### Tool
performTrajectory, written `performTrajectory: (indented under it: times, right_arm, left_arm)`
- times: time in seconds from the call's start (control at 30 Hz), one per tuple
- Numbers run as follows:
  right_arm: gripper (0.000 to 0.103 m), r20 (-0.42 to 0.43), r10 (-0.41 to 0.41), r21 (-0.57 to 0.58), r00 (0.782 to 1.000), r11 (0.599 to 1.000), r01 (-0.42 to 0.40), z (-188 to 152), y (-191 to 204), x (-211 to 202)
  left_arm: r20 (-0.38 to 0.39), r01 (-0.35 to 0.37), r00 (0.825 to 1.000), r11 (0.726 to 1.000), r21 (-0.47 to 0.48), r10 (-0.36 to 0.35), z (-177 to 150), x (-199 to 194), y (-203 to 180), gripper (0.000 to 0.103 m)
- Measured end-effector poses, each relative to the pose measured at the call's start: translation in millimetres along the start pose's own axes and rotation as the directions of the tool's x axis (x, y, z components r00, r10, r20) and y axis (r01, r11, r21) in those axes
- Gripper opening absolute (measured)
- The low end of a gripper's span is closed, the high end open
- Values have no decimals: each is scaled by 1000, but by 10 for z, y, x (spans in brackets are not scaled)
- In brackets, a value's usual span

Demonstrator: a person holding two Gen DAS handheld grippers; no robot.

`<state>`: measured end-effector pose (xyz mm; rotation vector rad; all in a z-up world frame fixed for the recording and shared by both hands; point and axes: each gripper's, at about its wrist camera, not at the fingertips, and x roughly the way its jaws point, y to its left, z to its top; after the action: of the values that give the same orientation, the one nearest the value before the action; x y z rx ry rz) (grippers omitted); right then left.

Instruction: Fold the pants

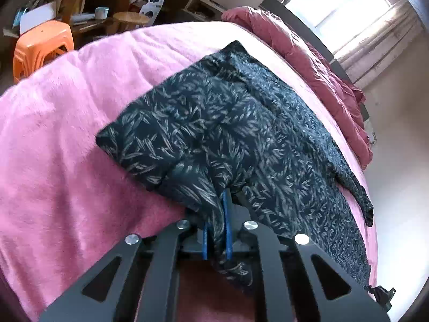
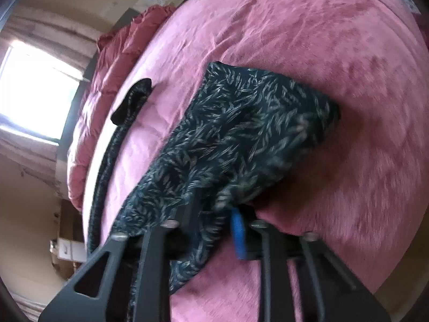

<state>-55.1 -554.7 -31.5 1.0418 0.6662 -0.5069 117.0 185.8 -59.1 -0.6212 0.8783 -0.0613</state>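
The pants (image 1: pixel 228 123) lay on the pink bed (image 1: pixel 67 134), long axis running away from both tongs toward the window end. The left tongs (image 1: pixel 216 230) and right tongs (image 2: pixel 214 230) were each clamped on the near fabric edge.

- Bright daylight comes in through the window (image 1: pixel 346 5), which glows so white that nothing shows through it.
- The bed (image 1: pixel 67 134) is well lit, but the room corner behind it is dim.
- The right wrist picture is smeared and fuzzy.
- Both pictures bend round at the edges, with dark corners.
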Motion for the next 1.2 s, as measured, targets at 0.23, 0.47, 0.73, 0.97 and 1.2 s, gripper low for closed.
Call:
performTrajectory:
  times: [0.23, 0.47, 0.73, 0.97, 1.2]
  right_arm:
    - [5, 34, -22, -128, 999, 991, 26, 187, 119, -149]
    - [5, -3, -101, -181, 995, 978, 99, 167, 20, -151]
    - [64, 126, -242, -245, 962, 932, 267, 117, 248, -246]
    - [67, 396, -137, -328, 908, 902, 279, -154, 1061, -602]
    - [67, 135, 28, -539, 991, 841, 49, -566, 1841, 276]
  left_arm:
    - [31, 10, 999, 1000, 3, -10, -88, -469, 21, 6]
    - [20, -38, 999, 999, -24, 38, -364, -711, 159, 6]
    - [69, -151, 987, 988, 39, 148, -300, -734, 128, 41]
    - [234, -210, 951, 978, 0, 204, 72, -1090, 167, 64]
    - [227, -178, 963, 974, 140, 143, 397, -709, -360, 72]
